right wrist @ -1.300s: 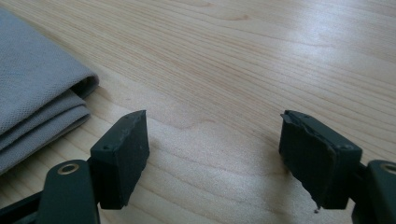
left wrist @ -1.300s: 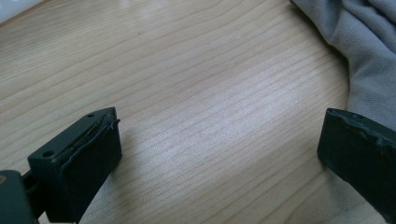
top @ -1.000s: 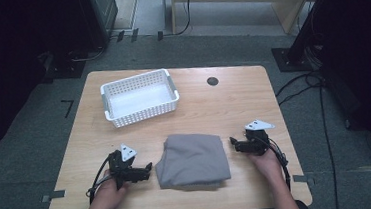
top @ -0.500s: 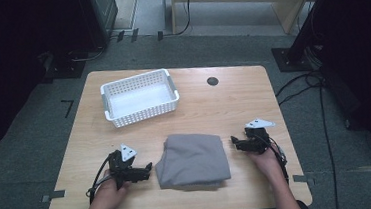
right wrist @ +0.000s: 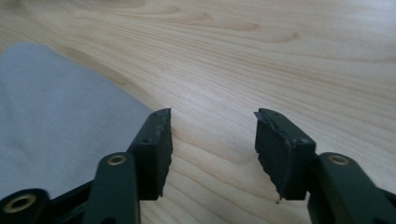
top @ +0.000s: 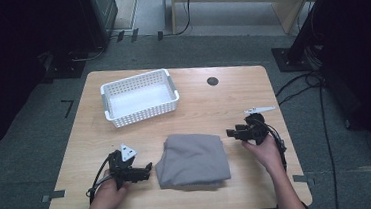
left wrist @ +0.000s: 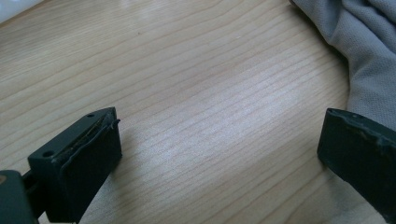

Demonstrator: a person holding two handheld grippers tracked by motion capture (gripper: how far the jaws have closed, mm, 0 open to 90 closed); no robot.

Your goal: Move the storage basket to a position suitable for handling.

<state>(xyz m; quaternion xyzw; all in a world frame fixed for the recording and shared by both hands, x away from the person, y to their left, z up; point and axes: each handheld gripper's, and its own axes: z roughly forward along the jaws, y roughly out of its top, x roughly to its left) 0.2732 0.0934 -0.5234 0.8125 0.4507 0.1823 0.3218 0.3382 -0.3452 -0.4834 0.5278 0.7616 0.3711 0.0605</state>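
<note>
- High view: a dim room with grey floor and black stands around a pale wooden worktop (top: pixel 198 103). A folded grey cloth (top: pixel 193 159) lies near the person's edge, between the two hands. The left gripper (top: pixel 143 172) sits just beside the cloth's left edge and points at it. The right gripper (top: pixel 233 132) hangs a little off the cloth's upper right corner, so the left one is nearer. A white basket (top: pixel 141 113) stands well apart at the far left. The cloth is roughly square here, with no clear long axis.
- Left gripper view: the fingers (left wrist: pixel 79 158) stand spread wide over bare wood, with nothing between them. The cloth's creased edge (left wrist: pixel 369 51) lies up and to the right, just beyond the right finger. I can't tell whether that finger touches the fabric, and the cloth is cut off by the frame.
- Right gripper view: the fingers (right wrist: pixel 156 144) are partly spread, have just been closing, and have only wood between them. The cloth (right wrist: pixel 56 116) lies to their left, running under the left finger; contact there is hidden.
</note>
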